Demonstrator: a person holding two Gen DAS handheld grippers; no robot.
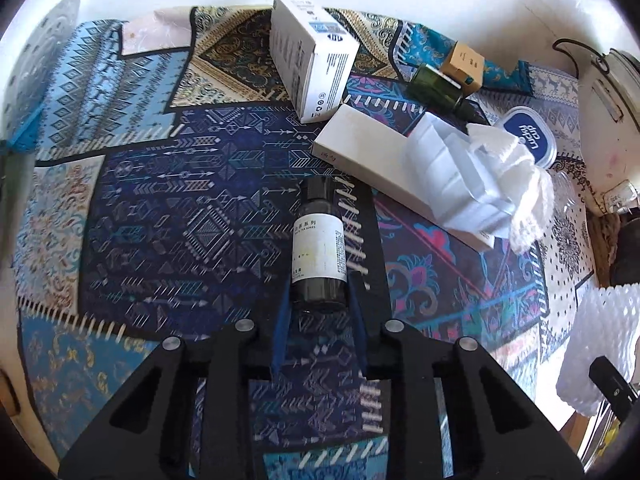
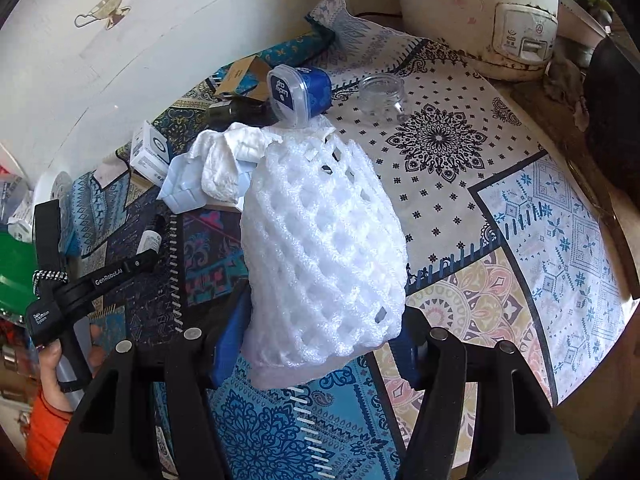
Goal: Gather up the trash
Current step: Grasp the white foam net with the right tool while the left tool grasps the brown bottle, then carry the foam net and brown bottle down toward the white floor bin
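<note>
Already the left claw [image 1: 320, 300] is clenched on the base of a small dark bottle [image 1: 319, 240], its blue pads [image 1: 280, 332] pressing the glass from either side low in the centre of the left wrist view, the bottle's neck and cap pointing up the frame. By its look the bottle is rigid and smooth, probably glass: slippery if pinched at the very end as it is here, and breakable if it drops, so a hold further up, across the white label, would be the safer purchase. Up and to the right of it lie a long flat white box [image 1: 360, 148] with crumpled white tissue [image 1: 516, 176] spilling over its right end, then a taller white carton [image 1: 312, 60] near the top centre, a green bottle [image 1: 438, 84] and a blue-lidded tub [image 1: 528, 136] at the upper right, all on the patterned cloth of the bench [image 1: 160, 200]. The right claw [image 2: 316, 344] grasps a white foam net sleeve [image 2: 320, 240], which fills the middle of the right wrist view and rises from between the pads. It looks feather-light, soft and springy, so it squashes under pressure and needs only a light pinch anywhere on its body. Beyond it at the upper right sit a clear empty jar [image 2: 384, 92] and a white rice cooker [image 2: 480, 12].
</note>
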